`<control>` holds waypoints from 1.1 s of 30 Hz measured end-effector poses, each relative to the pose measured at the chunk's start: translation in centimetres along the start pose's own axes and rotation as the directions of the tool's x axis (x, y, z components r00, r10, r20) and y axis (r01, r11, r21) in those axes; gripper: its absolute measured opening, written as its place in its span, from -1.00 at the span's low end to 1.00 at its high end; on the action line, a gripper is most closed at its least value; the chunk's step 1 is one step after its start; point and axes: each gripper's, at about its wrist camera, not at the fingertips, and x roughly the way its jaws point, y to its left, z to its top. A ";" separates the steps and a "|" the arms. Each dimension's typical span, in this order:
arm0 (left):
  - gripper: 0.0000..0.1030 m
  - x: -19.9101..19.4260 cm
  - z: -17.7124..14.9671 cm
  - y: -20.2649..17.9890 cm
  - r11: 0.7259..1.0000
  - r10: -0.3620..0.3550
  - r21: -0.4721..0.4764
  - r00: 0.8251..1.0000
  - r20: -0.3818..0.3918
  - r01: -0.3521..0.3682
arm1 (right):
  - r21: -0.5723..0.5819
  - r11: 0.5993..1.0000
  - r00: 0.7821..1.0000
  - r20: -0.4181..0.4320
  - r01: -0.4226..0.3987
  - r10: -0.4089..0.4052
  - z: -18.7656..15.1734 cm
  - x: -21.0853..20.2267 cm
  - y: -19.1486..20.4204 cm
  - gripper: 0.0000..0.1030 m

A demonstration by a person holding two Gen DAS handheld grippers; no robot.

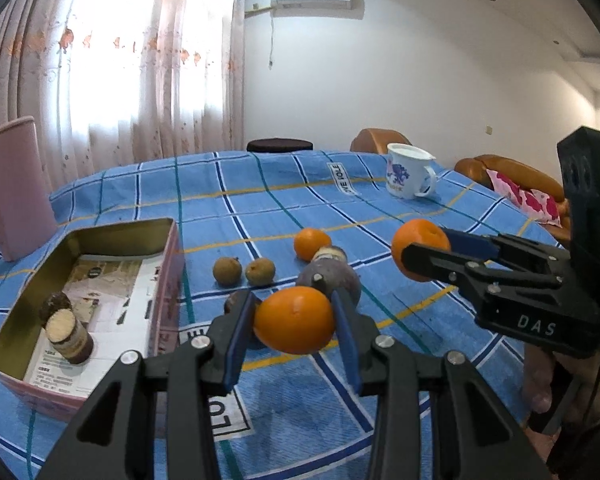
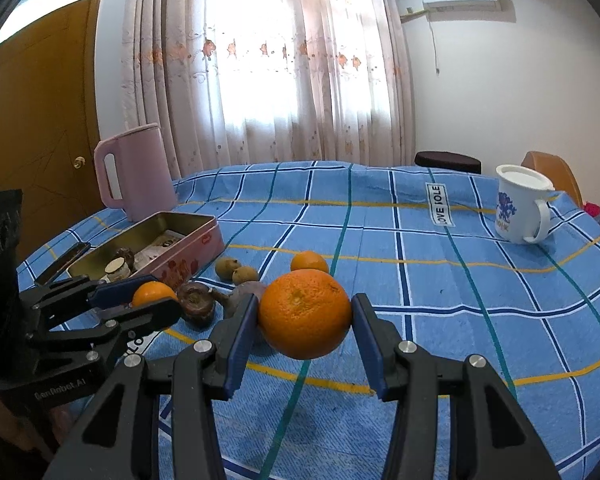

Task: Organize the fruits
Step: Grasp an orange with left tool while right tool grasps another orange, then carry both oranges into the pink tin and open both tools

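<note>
My left gripper [image 1: 294, 316] is shut on a small orange [image 1: 295, 320] and holds it above the cloth, right of the pink tin box [image 1: 166, 256]. It also shows in the right wrist view [image 2: 156, 294]. My right gripper [image 2: 305, 316] is shut on a larger orange [image 2: 304, 314], lifted above the table; it also shows in the left wrist view [image 1: 422, 250]. A third orange [image 1: 312, 244], two brown longans [image 1: 227, 270], and dark purple fruits [image 1: 328, 276] lie on the cloth. The tin box holds two dark brown fruits [image 1: 68, 332] on paper.
A pink jug [image 2: 134, 172] stands behind the tin box. A white enamel mug [image 2: 522, 210] stands at the far right of the blue checked tablecloth [image 2: 460, 300]. Chairs and a stool stand beyond the table's far edge.
</note>
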 end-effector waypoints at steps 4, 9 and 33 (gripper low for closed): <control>-0.20 -0.7 0.3 0.2 1.000 0.020 0.008 0.999 0.029 -0.021 | -0.014 1.000 1.000 0.026 0.009 -0.009 0.0 -0.5 0.3 -0.04; -0.20 -1.3 0.6 0.5 0.999 0.042 0.008 0.998 0.054 -0.042 | -0.056 0.998 0.999 0.042 0.036 -0.034 0.0 -0.6 1.0 -0.04; -0.20 -3.2 1.4 5.0 0.988 0.148 -0.057 0.985 0.090 -0.143 | -0.097 0.995 0.997 0.073 0.009 -0.002 2.6 -0.2 3.7 -0.04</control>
